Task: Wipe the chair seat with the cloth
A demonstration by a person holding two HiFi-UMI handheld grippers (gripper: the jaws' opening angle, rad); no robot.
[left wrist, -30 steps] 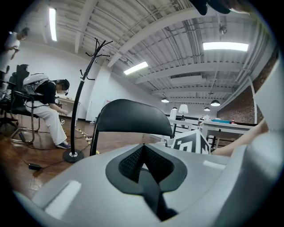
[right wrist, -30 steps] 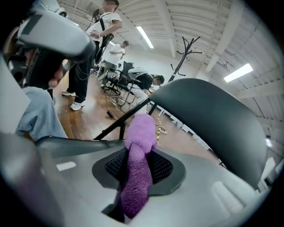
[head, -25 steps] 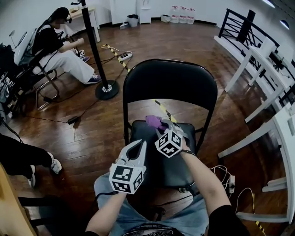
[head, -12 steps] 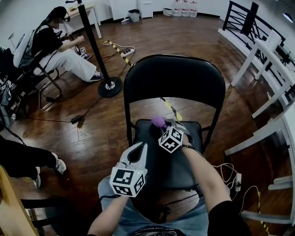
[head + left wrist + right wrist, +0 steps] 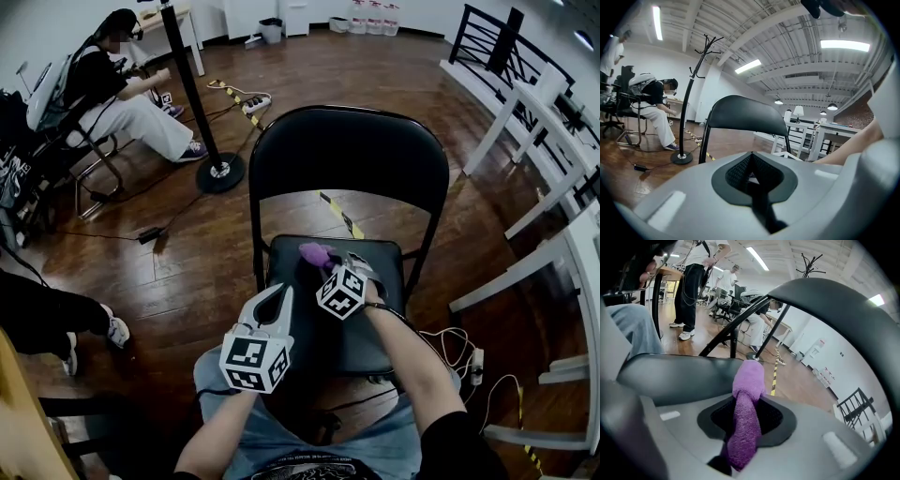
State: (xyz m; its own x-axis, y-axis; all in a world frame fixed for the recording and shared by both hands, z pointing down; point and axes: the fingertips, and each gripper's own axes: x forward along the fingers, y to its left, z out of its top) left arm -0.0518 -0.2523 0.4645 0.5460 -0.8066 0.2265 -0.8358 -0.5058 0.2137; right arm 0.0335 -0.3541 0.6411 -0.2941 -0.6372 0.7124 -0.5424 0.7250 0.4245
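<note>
my right gripper (image 5: 328,264) is clamped on the purple cloth (image 5: 316,252). in the right gripper view the jaws of that gripper (image 5: 746,397) pinch the cloth (image 5: 744,427) along its length, and a rolled, fuzzy end pokes out past the tips. from the head view that bunched end sits over the rear left part of the black chair seat (image 5: 382,264), just in front of the gap under the backrest (image 5: 347,155). it looks to be resting on the seat, though i can't say for sure that it touches.

my left gripper (image 5: 281,298) hangs low by the seat's front left corner, above the knee of the jeans (image 5: 217,375), well apart from the cloth. in the left gripper view its jaws (image 5: 751,155) are closed together with nothing between them, pointing past the chair's curved backrest (image 5: 740,112).

on the wooden floor (image 5: 216,253) behind the chair stands a black coat stand (image 5: 192,94) on a round base. a seated person (image 5: 122,108) is off to the left, and white tables (image 5: 562,253) line the right side.
</note>
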